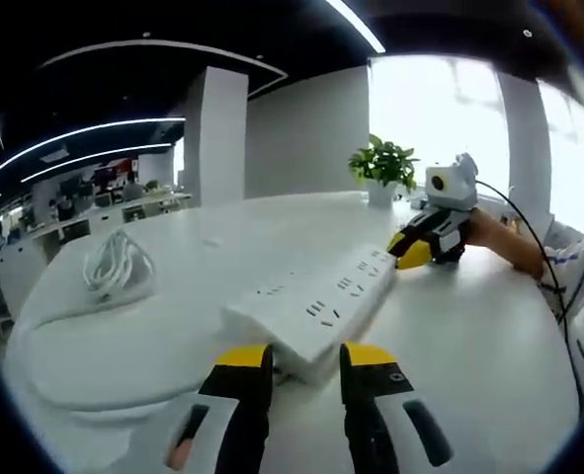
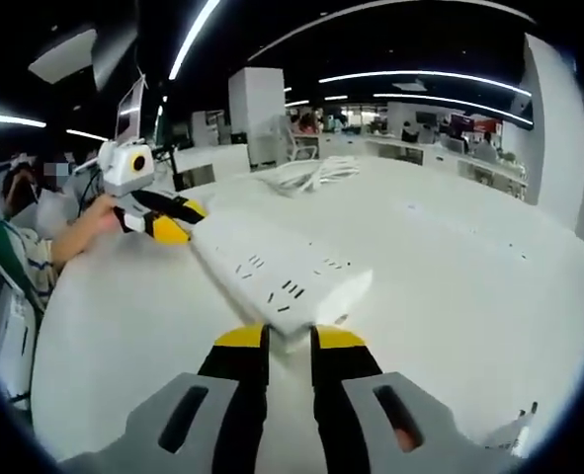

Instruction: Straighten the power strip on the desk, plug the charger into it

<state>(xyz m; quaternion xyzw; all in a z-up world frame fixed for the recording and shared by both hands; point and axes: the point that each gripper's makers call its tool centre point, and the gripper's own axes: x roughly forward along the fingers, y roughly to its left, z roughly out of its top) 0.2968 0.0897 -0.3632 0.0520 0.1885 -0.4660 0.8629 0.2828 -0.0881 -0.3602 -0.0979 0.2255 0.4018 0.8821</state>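
Presently: white power strip (image 1: pixel 316 306) lay on white desk (image 1: pixel 469 336); left gripper (image 1: pixel 306 357) and right gripper (image 2: pixel 288 341), jaws narrowly parted, each clasped one end; coiled white cable (image 1: pixel 117 265) apart.

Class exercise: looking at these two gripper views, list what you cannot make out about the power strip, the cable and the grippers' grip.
- Power strip: near end hidden behind left gripper, left gripper view; contact unclear.
- Same in right gripper view: strip end behind right gripper.
- Cable: too small to tell whether a charger is attached.
- Strip's cord: not made out.
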